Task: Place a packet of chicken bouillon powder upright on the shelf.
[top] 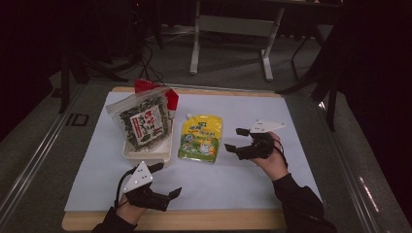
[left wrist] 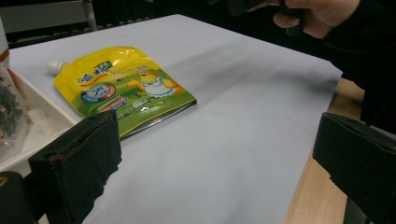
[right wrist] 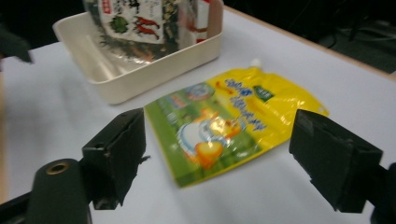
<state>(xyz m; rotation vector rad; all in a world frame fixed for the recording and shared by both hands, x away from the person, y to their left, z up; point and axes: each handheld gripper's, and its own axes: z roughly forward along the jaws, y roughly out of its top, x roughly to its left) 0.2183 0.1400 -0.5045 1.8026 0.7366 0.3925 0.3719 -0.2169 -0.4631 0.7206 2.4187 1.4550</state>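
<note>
A yellow and green spouted pouch point(top: 200, 138) lies flat on the white sheet in the middle of the table. Left of it, a clear bag of dark snack point(top: 143, 121) with a red top leans in a white tray point(top: 145, 156). My right gripper point(top: 234, 139) sits just right of the pouch and points at it, open, with nothing between its jaws. In the right gripper view the pouch point(right wrist: 229, 121) lies beyond the open gripper point(right wrist: 224, 154). My left gripper point(top: 167, 179) is near the front edge, below the tray, open and empty. Its own view shows the pouch point(left wrist: 123, 86) farther off.
A white sheet point(top: 252, 179) covers most of the wooden table point(top: 194, 221). The tray point(right wrist: 154, 65) with the snack bag point(right wrist: 140, 23) stands behind the pouch in the right gripper view. A desk frame point(top: 228, 29) and cables stand on the floor beyond the table.
</note>
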